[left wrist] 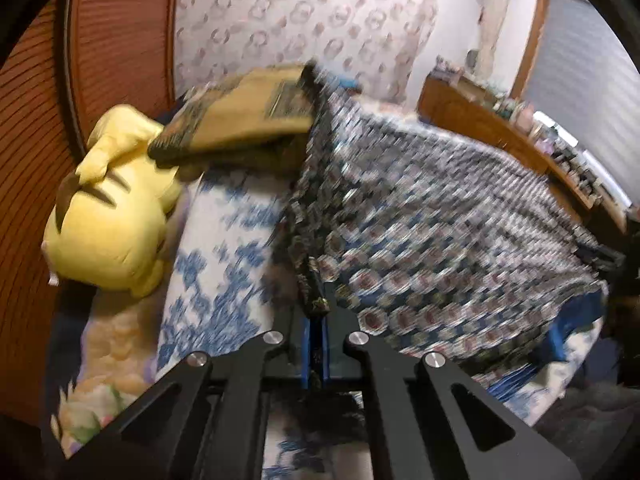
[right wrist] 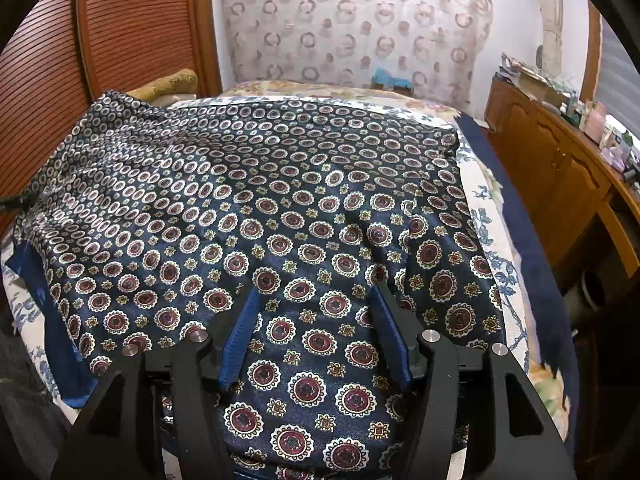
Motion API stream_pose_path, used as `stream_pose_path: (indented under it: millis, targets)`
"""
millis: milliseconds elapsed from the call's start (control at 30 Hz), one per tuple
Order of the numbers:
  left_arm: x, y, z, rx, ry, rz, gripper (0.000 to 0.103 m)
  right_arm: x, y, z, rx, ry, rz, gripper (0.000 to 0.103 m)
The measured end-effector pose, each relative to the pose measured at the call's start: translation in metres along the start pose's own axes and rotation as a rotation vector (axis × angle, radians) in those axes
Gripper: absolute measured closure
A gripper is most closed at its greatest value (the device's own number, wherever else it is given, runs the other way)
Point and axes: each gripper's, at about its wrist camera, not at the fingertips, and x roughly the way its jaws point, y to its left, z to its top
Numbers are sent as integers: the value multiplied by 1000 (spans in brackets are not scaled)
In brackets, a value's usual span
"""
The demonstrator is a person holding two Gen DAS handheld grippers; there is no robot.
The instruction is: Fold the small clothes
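The patterned garment (right wrist: 256, 216) lies spread across the bed (right wrist: 480, 200). The left gripper (left wrist: 318, 320) is clenched on the garment's edge, lifting it near the yellow plush toy (left wrist: 116, 232); the right gripper (right wrist: 316, 320) hangs released above the near hem.

Patterned cloth (right wrist: 256, 200) spread on bed (right wrist: 484, 200), plush toy (left wrist: 116, 220) left, cabinet (right wrist: 552, 168) right
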Motion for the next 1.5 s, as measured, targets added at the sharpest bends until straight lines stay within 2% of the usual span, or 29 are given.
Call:
stream_pose_path:
  millis: [100,167,233,300,567,933,1067,1267,1367,1400,1433,1500]
  targets:
    - [-13,-11,14,6,-53,-22,103,0,0,0,0,0,0,44]
    - [-23,-17,27,-6,-91,-65,103,1,0,0,2,-1,0,44]
    - [-32,-28,39,24,-136,-61,103,1,2,0,3,-3,-2,44]
    - [-40,-44,52,50,-174,-95,103,1,2,0,4,-4,-1,44]
    - [-40,-106,99,166,-257,-196,103,1,0,-1,12,-7,5,44]
    - [-21,-188,137,296,-252,-322,103,1,-1,-2,16,-10,6,44]
    - [-18,-218,148,344,-245,-362,103,-3,-7,0,53,-19,10,44]
    - [-7,-260,155,411,-206,-403,103,-30,-17,4,98,-81,1,44]
    - [6,-274,153,439,-154,-411,97,-45,-20,8,101,-114,-13,44]
    - [8,-276,151,441,-154,-399,90,-50,-21,10,101,-123,-15,44]
    - [10,-277,149,447,-151,-396,77,-53,-21,12,100,-131,-16,44]
    - [14,-273,142,456,-135,-402,67,-55,-21,15,97,-139,-14,44]
